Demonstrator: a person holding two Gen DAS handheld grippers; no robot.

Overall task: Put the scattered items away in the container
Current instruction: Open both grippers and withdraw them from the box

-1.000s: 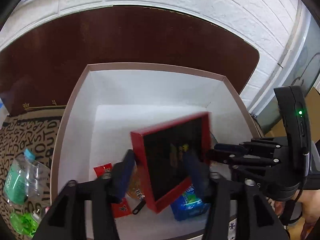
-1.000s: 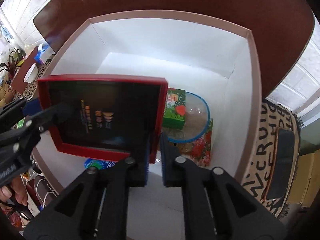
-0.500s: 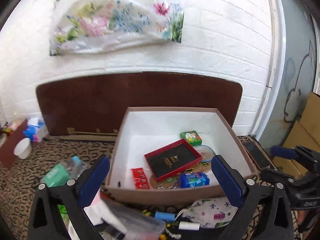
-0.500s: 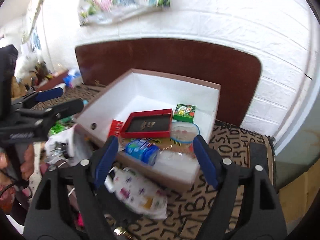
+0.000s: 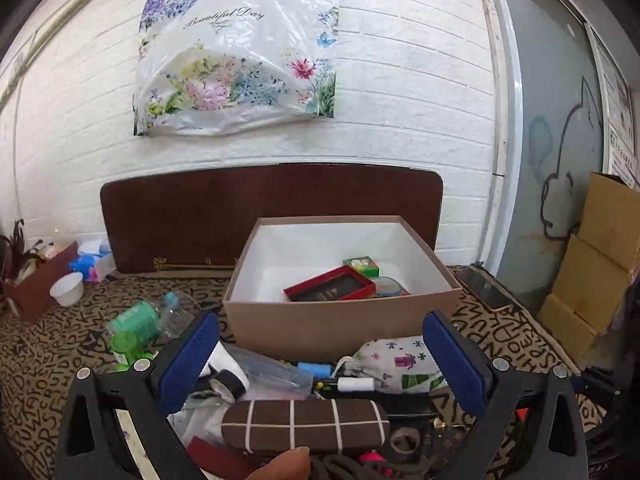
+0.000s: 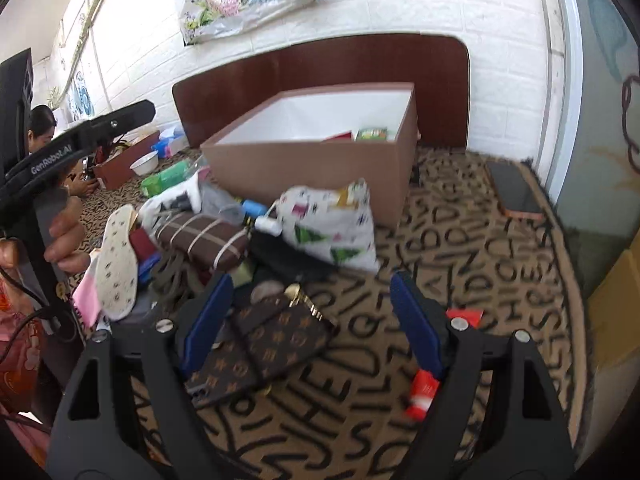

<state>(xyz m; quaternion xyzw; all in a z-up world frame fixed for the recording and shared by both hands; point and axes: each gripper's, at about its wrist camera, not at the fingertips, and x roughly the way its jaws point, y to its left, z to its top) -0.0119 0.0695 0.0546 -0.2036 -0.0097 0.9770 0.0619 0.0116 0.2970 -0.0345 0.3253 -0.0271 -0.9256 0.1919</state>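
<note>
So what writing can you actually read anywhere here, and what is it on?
"Beautiful Day": the floral plastic bag hung on the wall.
"GenRobot.AI": the arm of the left gripper, seen from the right wrist.
Big black letters cover the rug; they form no sure words.
Gold print on the red-framed box in the carton: too small.
Notice at far right: too small.

- A rug [image 6: 460,240] printed with black letters carries everything.
- A brown box [image 5: 340,320] stands on it in front of a dark wooden board [image 5: 200,216].
- Just before the box lie a patterned cloth pouch [image 6: 332,224] and a brown checked case [image 5: 304,426].
- A monogram wallet [image 6: 264,348] lies nearer.
- A phone [image 6: 514,192] lies to the right.
- A white bowl [image 5: 67,289] sits far left.
</note>
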